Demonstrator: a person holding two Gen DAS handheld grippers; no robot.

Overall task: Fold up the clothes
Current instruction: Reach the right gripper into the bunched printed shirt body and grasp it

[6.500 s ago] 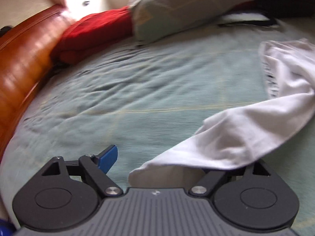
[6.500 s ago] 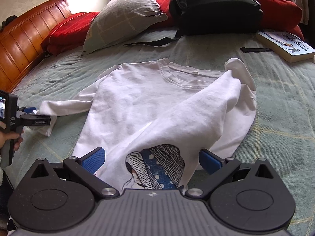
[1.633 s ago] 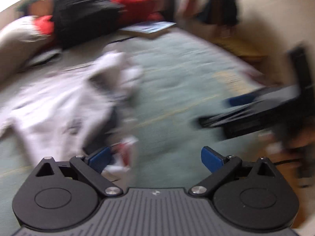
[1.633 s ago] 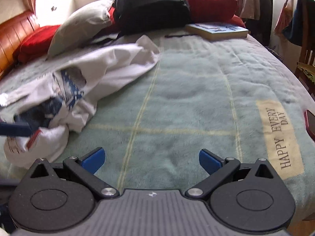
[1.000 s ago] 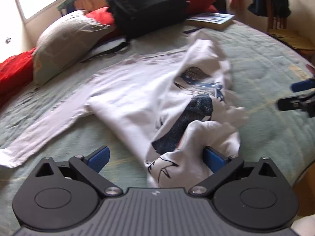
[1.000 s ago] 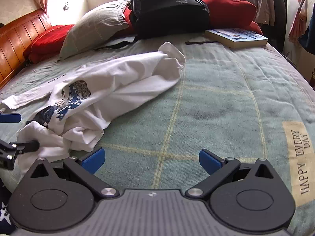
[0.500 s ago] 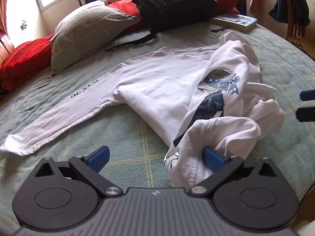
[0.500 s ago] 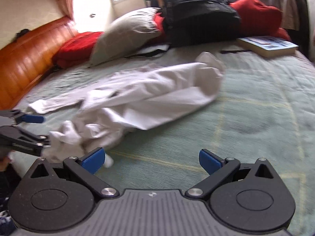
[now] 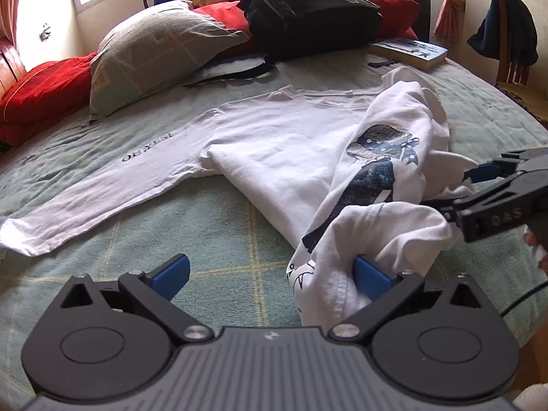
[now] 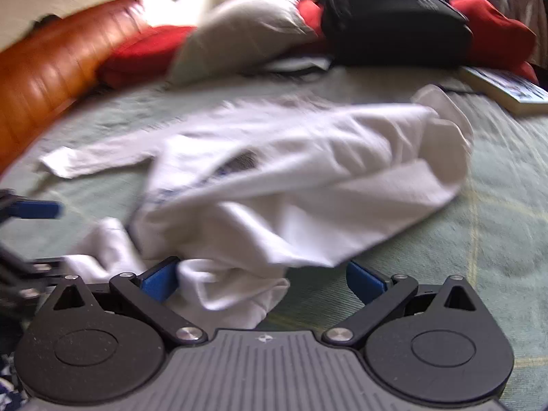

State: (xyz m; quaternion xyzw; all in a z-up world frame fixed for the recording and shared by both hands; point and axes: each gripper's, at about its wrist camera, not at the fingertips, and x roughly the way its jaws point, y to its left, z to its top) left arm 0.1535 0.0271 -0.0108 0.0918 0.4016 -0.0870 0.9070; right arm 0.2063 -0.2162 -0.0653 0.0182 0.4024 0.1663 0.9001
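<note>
While the earlier views had my left hand-held gripper (image 9: pixel 270 274) clamped on a sleeve end far out on the bed, it now sits at the near edge with its jaws spread wide, and the bunched hem of the white shirt (image 9: pixel 291 150) lies against its right finger (image 9: pixel 371 274) without being pinched. My right hand-held gripper (image 10: pixel 262 279) has swung in from the bare blanket half a second back; it too is wide open, with a lump of hem cloth resting against its left finger (image 10: pixel 159 281). I judge that both tools have moved to the bottom edge to take the hem, so the fold proper has not begun.

Across the green bed (image 9: pixel 222 226) the shirt lies partly spread. From the left wrist view its body runs toward 12 o'clock, the printed sleeve (image 9: pixel 113 185) stretches flat out toward 10 o'clock, and the side with the cartoon print (image 9: pixel 380 171) is flipped over in a heap at 1 o'clock, touching the right tool at 3 o'clock. From the right wrist view, which is blurred by motion, the heap fills 11 to 1 o'clock and the hem lump sits just at the fingertips. Straightening that rumpled side looks necessary before any clean crease.
</note>
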